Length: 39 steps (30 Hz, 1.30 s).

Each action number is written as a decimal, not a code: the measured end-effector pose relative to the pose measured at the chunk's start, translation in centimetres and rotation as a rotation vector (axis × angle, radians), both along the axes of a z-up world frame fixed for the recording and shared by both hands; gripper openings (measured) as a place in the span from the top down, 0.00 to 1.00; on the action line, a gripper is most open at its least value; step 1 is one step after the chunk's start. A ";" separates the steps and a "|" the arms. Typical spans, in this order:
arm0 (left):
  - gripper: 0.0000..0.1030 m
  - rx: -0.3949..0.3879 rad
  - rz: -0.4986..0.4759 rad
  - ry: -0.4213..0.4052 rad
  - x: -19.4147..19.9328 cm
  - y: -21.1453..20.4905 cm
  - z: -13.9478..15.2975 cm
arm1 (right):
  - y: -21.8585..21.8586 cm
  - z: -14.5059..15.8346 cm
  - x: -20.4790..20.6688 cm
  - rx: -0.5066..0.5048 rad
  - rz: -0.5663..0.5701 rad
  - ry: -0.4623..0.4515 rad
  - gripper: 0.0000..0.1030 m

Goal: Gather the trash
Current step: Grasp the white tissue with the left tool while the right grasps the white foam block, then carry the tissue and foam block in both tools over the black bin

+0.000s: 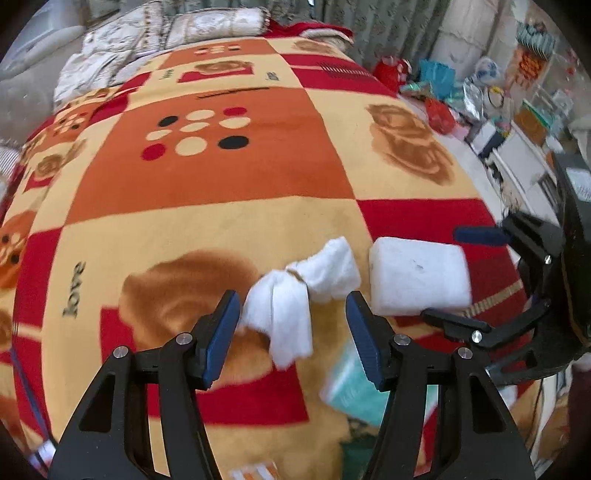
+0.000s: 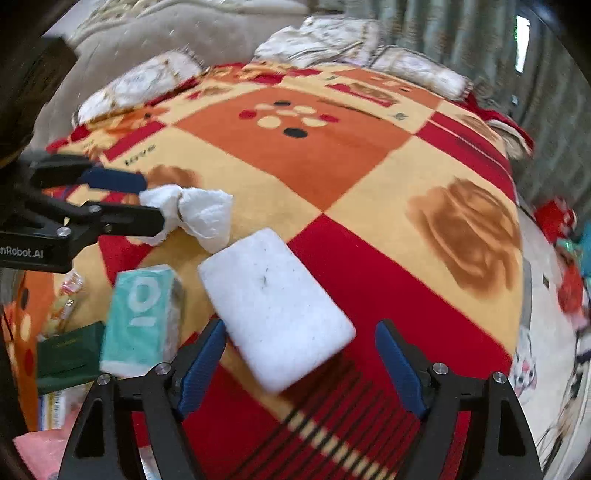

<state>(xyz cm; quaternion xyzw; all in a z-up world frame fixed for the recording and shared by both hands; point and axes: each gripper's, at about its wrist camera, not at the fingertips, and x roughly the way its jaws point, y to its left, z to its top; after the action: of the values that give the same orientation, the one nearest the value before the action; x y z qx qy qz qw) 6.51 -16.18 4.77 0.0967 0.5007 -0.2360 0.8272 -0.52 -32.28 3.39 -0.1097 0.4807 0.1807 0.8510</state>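
A crumpled white tissue (image 1: 295, 291) lies on the patterned blanket (image 1: 207, 177). My left gripper (image 1: 293, 339) is open, and the tissue's near end sits between its blue pads without being squeezed. Just right of the tissue lies a white foam block (image 1: 417, 280). In the right wrist view the foam block (image 2: 273, 310) reaches in between the spread fingers of my right gripper (image 2: 301, 369), which is open around the block's near corner. The left gripper (image 2: 153, 203) comes in from the left edge onto the tissue (image 2: 199, 214). In the left wrist view the right gripper (image 1: 441, 275) straddles the block from the right.
A teal tissue pack (image 2: 144, 317) and a dark green box (image 2: 70, 354) lie near the blanket's front edge, with papers and a pink bag beneath. Pillows (image 1: 207, 26) line the far end. Bags and boxes (image 1: 480, 96) crowd the floor to the right.
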 end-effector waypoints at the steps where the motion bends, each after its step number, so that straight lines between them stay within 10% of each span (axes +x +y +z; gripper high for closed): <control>1: 0.43 0.007 -0.012 0.006 0.4 -0.3 -0.4 | 0.0 -0.2 0.4 0.006 0.008 0.008 0.16; 12: 0.67 -0.017 0.019 0.043 1.1 -1.1 -0.8 | 0.1 -0.1 -1.2 0.075 -0.017 -0.010 0.32; 39: 0.67 -0.176 0.070 -0.126 -14.6 -2.9 8.3 | -4.4 6.9 -15.6 0.273 -0.417 -0.149 0.30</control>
<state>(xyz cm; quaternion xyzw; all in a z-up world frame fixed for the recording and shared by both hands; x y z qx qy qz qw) -8.10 -19.04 13.06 0.0209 0.4281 -0.2432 0.8702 -16.13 -36.69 10.26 0.0946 0.3999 0.0559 0.9100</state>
